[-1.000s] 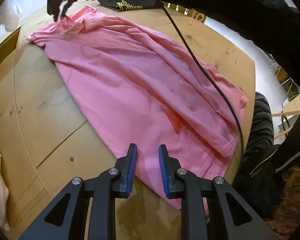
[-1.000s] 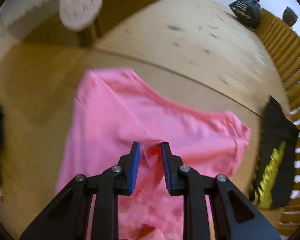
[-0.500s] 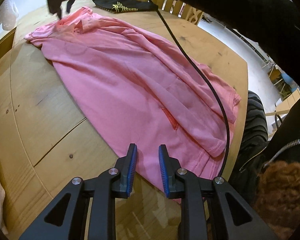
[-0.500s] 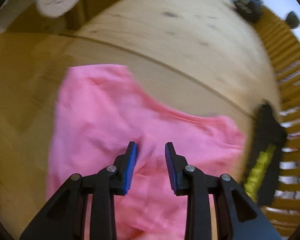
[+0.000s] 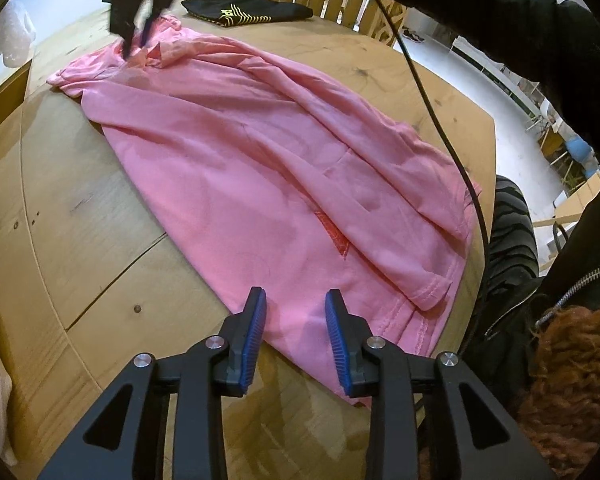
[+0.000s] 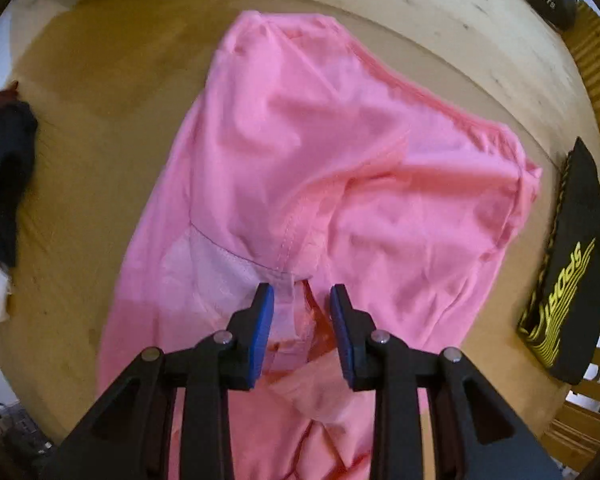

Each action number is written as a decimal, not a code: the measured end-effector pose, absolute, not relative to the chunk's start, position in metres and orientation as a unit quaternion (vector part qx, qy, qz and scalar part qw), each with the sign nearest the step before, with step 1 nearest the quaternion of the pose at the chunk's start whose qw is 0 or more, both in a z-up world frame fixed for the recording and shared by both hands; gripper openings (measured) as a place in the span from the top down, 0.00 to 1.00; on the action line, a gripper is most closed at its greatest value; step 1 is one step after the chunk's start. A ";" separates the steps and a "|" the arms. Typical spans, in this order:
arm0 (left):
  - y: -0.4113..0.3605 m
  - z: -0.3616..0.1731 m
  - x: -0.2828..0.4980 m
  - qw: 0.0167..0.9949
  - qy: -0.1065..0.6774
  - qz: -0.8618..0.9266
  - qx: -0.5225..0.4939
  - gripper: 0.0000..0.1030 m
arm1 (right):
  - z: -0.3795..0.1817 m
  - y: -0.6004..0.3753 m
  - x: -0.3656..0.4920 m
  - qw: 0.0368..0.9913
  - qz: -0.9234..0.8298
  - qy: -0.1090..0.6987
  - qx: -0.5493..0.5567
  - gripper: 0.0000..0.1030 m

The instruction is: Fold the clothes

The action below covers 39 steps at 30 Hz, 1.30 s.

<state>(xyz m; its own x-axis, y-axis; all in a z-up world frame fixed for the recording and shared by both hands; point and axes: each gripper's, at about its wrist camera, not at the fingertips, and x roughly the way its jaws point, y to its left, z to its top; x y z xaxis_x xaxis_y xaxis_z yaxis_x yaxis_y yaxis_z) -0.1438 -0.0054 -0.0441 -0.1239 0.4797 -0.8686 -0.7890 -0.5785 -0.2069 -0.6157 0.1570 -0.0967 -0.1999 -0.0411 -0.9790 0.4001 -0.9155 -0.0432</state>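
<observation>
Pink shirt [image 5: 260,168] spread diagonally across wooden table [image 5: 80,208], one side flopped inward. Left gripper [image 5: 296,320] spread over hem, lower centre. Right gripper [image 6: 302,320] spread, straddling collar (probably lining up opposite-end grab).

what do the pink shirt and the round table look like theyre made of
Pink shirt: soft matte knit, probably cotton jersey; it drapes in limp folds and shows stitched hems. Round table: light wood, possibly plywood, with a smooth, low-sheen finish; grain, knots and panel seams show.
</observation>
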 end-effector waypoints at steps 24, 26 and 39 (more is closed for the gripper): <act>0.023 -0.047 -0.196 0.402 0.229 0.740 -0.488 0.69 | -0.119 0.134 -0.739 0.159 -0.807 0.037 0.567 0.98; 0.022 -0.047 -0.196 0.402 0.227 0.741 -0.488 0.68 | -0.116 0.144 -0.740 0.156 -0.811 0.043 0.562 0.98; 0.016 -0.044 -0.186 0.401 0.224 0.742 -0.489 0.62 | -0.121 0.169 -0.749 0.092 -0.825 0.091 0.550 0.77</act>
<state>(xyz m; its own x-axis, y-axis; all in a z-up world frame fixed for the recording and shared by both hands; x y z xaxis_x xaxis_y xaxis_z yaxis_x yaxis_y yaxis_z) -0.1857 0.0156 -0.0440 -0.1999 0.3752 -0.9051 -0.8133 -0.5787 -0.0603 -0.7488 0.1686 -0.1212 -0.3790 -0.0518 -0.9239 0.2526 -0.9663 -0.0494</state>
